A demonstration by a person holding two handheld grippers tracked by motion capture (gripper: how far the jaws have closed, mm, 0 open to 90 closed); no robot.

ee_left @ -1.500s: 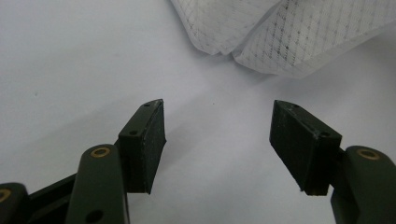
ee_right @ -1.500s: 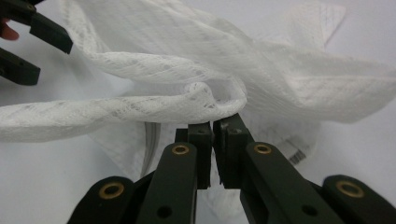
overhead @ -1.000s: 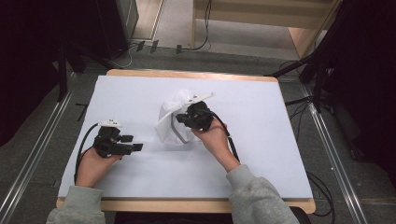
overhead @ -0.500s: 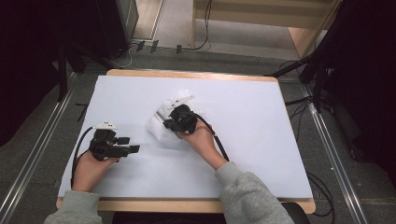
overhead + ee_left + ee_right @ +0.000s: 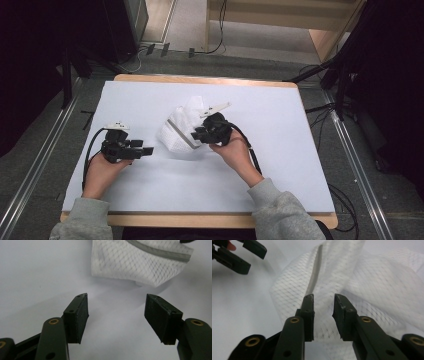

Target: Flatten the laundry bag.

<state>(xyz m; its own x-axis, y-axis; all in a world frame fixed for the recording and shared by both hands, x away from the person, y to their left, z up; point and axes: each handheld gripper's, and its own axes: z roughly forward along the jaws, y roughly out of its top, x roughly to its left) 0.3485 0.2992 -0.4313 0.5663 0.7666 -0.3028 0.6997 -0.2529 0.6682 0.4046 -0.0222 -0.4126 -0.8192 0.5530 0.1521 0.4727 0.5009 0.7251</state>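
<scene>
I am sitting at the near edge of the bench (image 5: 280, 200), which is covered in white, with both forearms reaching in over that edge.

My left gripper (image 5: 146, 150) is resting toward the near left part of the bench, lying level and pointing right. Its jaws are standing wide apart with nothing between them; in the left gripper view (image 5: 117, 315) bare white surface is showing in the gap.

Farther in, near the middle of the bench, my right gripper (image 5: 196, 135) is pointing left, into the white mesh bag (image 5: 181, 127). Its jaws have just been opening and are now standing a little apart. In the right gripper view (image 5: 324, 300) the mesh is lying in the gap and under the tips, but the pads are not pressing on it.

The bag is lying crumpled around the bench's centre, between my two grippers and just beside the right one. Its long axis is running from the near left toward the far right. A grey zip strip (image 5: 315, 272) is running along it, pointing away from my right jaws.
</scene>
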